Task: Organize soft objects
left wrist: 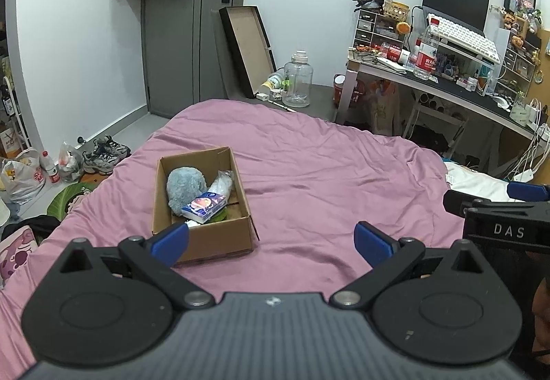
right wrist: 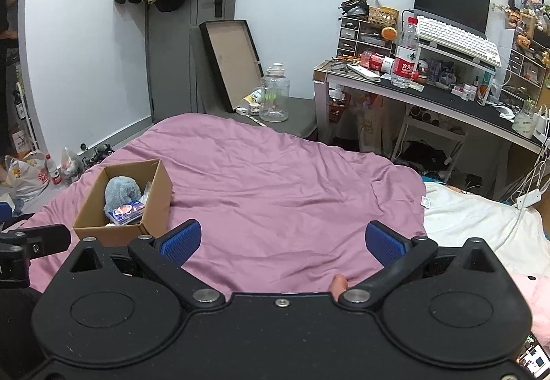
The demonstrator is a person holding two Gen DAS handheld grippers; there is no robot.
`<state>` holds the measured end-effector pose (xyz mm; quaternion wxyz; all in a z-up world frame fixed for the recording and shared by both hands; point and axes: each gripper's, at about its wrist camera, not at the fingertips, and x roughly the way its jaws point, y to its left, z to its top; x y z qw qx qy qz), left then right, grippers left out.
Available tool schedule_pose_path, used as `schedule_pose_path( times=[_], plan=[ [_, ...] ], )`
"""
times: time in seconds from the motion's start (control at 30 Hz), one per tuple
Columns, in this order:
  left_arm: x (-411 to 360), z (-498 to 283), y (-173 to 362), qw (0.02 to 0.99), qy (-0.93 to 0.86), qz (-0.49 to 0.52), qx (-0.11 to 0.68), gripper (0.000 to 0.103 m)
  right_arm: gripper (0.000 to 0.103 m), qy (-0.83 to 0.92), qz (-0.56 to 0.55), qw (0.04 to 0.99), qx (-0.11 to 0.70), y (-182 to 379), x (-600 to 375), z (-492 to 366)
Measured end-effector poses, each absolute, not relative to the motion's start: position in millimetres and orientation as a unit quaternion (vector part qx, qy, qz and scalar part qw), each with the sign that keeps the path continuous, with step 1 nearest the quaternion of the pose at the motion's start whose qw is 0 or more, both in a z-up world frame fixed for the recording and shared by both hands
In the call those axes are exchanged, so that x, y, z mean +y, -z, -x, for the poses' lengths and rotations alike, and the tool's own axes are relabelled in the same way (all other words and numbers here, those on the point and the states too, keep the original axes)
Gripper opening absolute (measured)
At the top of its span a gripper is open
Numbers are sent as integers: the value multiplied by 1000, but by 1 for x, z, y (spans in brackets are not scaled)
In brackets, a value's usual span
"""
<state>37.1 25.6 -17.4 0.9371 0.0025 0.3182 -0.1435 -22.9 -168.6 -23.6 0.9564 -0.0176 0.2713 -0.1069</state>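
Both wrist cameras low above the bed, facing its foot and the door, left camera near the cardboard box, right camera farther right, shared: bed, box, table

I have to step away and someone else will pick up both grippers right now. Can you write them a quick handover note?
Left gripper: open, empty, held above the pink bedspread, just short of the cardboard box.
Right gripper: open, empty, over bare bedspread to the right of the box.
In the box: a blue-grey plush toy, a tissue pack, a clear plastic-wrapped item, with something green and something white partly hidden underneath.
Done: those items are boxed.
Left: no loose soft object shows on the pink bedspread; check the white blanket and the pink item at the right edge.
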Motion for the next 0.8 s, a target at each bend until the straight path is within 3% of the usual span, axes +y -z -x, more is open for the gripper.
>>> schedule_pose_path(
  times=[0.8],
  plan=[
    [22,-37,14,939,147,-2,312,102,103,126,17,955,267,22,-171,23]
  ],
)
